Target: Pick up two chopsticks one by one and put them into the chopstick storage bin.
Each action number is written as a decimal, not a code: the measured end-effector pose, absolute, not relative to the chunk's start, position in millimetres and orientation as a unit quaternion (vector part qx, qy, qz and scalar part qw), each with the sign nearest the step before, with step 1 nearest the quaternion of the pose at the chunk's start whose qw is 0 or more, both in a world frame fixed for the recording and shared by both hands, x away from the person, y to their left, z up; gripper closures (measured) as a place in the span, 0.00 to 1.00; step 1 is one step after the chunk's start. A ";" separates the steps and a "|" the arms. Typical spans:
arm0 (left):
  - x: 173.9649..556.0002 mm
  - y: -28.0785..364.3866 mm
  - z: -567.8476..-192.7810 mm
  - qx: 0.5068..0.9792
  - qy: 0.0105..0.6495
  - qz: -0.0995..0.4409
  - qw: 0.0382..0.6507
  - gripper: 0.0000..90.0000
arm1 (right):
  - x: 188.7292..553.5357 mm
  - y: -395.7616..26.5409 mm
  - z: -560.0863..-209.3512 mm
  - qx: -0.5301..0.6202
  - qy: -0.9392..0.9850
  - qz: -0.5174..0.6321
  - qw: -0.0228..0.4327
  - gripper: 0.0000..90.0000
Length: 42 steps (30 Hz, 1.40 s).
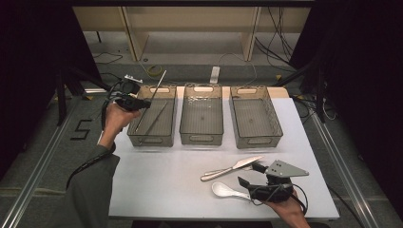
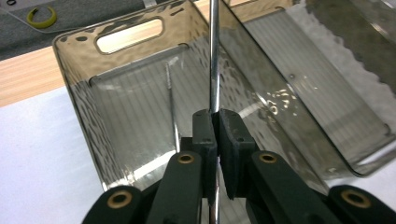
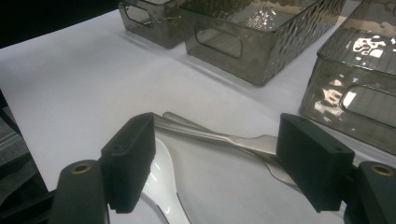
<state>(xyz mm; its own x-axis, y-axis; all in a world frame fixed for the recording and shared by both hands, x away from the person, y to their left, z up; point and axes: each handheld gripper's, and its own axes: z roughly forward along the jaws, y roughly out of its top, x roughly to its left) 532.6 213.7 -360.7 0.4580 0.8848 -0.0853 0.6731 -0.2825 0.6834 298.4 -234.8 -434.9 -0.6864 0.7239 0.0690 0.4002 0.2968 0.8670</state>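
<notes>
Overhead, the left tongs (image 1: 138, 102) are held raised over the leftmost bin (image 1: 153, 135), clenched on a thin metal rod (image 1: 159, 84) that slants upward. Low over the tabletop (image 1: 161, 185), the right tongs (image 1: 251, 175) are held released, jaws apart above a white spoon (image 1: 223, 190) and a knife (image 1: 233, 167).

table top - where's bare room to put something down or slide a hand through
The widest bare patch of the white table runs from the left bin, which holds metal rods, to the near edge, left of the white spoon. A narrower strip lies right of the right bin. It is crowded near right, around the knife and the right gripper.
</notes>
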 end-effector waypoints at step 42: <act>529.5 219.5 -389.7 0.761 0.531 0.172 0.331 0.63 | 298.5 -234.3 -435.4 0.357 0.788 0.472 0.168 0.33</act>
